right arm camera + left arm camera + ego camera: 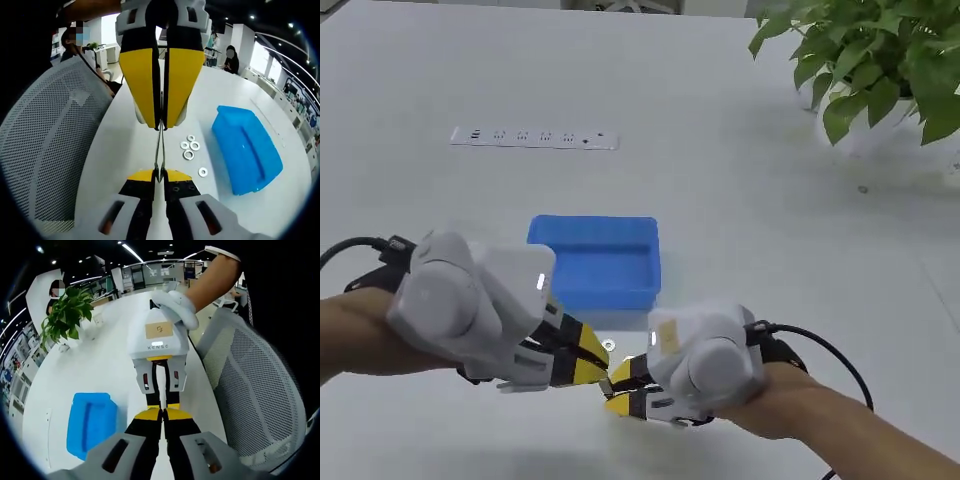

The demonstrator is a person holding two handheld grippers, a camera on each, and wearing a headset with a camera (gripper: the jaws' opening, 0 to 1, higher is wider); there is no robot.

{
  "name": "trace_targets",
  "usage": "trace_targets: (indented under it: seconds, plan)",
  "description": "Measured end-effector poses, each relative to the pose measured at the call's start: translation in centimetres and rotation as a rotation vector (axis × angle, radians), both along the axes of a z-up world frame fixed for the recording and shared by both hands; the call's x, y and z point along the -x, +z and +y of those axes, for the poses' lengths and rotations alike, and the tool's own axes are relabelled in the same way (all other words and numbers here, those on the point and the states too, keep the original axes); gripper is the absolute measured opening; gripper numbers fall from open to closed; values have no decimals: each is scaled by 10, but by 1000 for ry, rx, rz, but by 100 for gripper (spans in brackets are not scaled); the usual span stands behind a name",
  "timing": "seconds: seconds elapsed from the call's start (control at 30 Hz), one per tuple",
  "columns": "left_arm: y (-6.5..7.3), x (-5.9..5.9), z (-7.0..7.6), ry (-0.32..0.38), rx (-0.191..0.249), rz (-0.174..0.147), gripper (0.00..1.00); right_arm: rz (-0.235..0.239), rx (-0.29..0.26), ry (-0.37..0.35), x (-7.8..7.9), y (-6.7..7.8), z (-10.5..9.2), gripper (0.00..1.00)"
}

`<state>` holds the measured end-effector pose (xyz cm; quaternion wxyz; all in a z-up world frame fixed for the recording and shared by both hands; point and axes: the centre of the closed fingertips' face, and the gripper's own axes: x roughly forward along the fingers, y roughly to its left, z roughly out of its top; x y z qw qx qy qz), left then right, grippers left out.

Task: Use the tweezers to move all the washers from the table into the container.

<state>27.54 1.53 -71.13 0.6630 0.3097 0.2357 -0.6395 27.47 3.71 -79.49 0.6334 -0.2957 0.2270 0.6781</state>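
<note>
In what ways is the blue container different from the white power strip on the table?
The blue container is an open box with raised walls; the power strip is white, flat and long. In the head view the container lies nearer, the power strip behind it. Both rest on the white table.

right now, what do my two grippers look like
The left gripper and right gripper match: rounded pale grey housings, black jaws tipped with yellow pads, a small white light on each. A black cable trails from each along the forearm. The right one carries a tan label above small lettering.
</note>
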Motion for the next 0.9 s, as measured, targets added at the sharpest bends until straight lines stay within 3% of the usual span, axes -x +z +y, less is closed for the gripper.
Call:
trace_targets:
  seconds: [0.47, 0.9]
  plan:
    - [9, -9, 0, -4, 7, -19, 5, -31, -24, -24, -14, 10, 1, 10]
    - [13, -17, -11, -23, 7, -29, 5, -41, -28, -61, -27, 11, -6, 11]
